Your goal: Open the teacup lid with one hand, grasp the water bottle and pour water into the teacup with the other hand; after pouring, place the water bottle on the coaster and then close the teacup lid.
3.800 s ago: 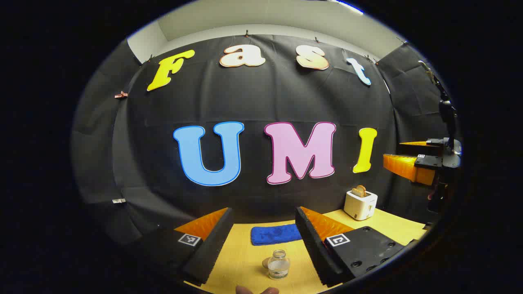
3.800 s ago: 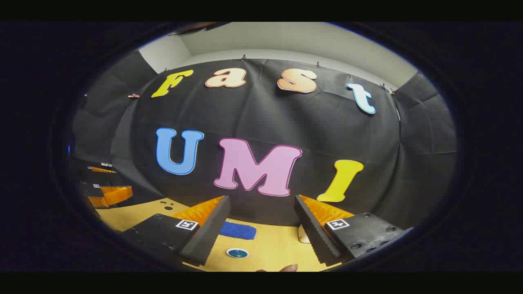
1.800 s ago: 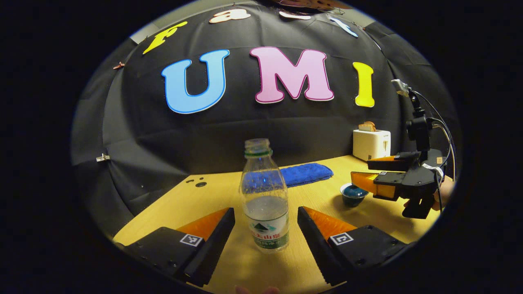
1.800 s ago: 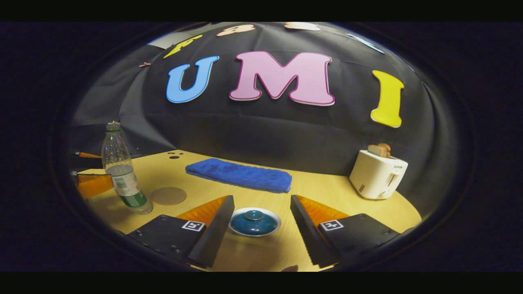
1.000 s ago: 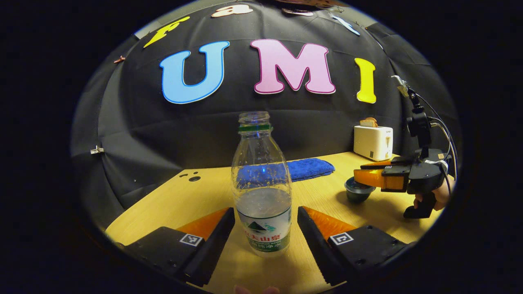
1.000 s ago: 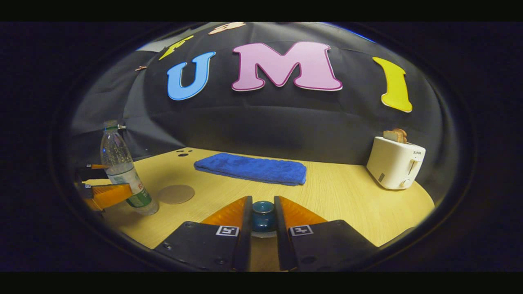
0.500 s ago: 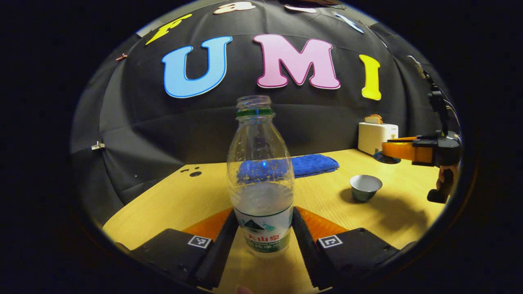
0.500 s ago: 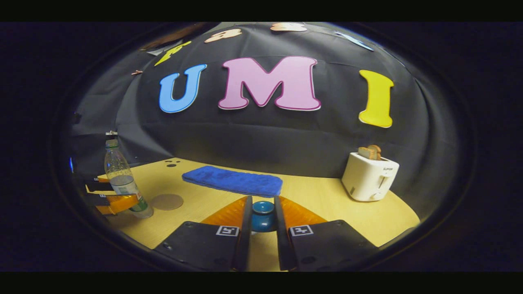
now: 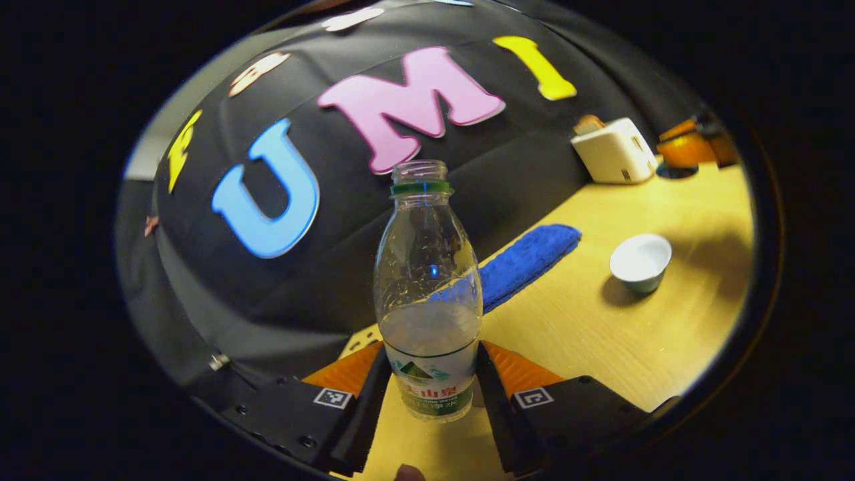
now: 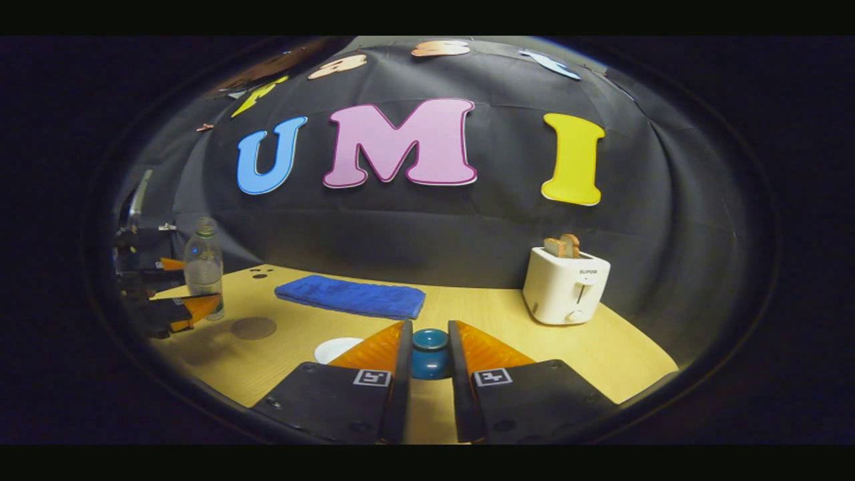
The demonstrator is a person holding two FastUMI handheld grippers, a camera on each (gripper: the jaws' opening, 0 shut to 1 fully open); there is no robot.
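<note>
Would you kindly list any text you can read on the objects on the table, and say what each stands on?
Water bottle label: printed characters, too blurred to quote.
Toaster front: small brand mark, too small to quote.
Left gripper on the water bottle, right gripper on the teacup lid: square coded tags, no words.

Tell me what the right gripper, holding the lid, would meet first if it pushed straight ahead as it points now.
Probably nothing on the table: the right gripper, shut on the teacup lid, points between the blue towel and the toaster, toward the booth wall. Depth is unclear.
</note>
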